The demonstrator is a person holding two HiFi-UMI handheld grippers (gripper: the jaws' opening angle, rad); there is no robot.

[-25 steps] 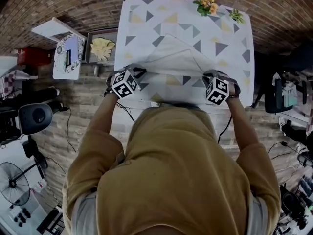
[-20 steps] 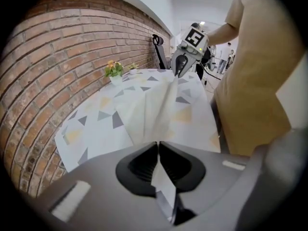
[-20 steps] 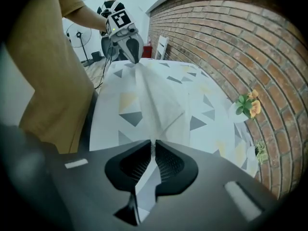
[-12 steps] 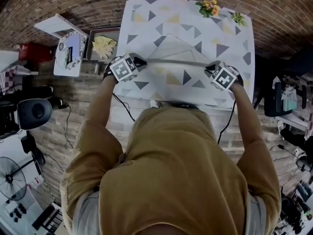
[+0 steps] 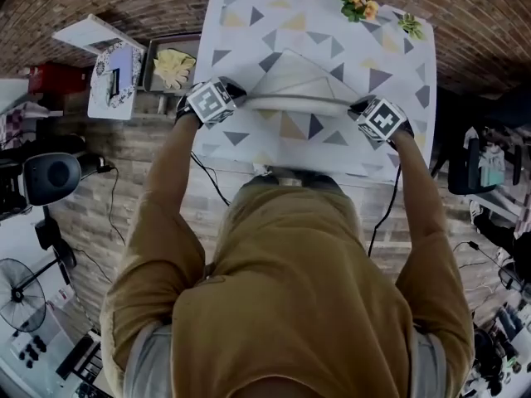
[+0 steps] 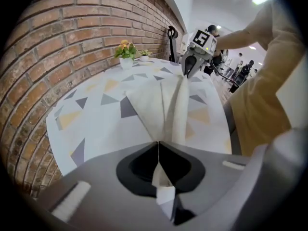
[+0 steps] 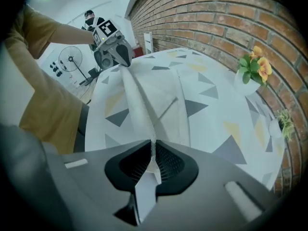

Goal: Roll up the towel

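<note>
Head view: pale cream cloth towel [image 5: 292, 77] lies midway between the white triangle-patterned tabletop's [image 5: 249, 23] side edges. Its near fold is stretched between left tongs [image 6: 158, 144] and right tongs [image 7: 153, 147], both clamped on it. Uneven advance could skew the roll.

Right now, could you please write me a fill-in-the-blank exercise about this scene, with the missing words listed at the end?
1. The left gripper and the right gripper are both shut on the ____.
2. The table is covered with a pattern of coloured ____.
3. The wall beside the table is made of ____.
Missing words: towel; triangles; brick.
</note>
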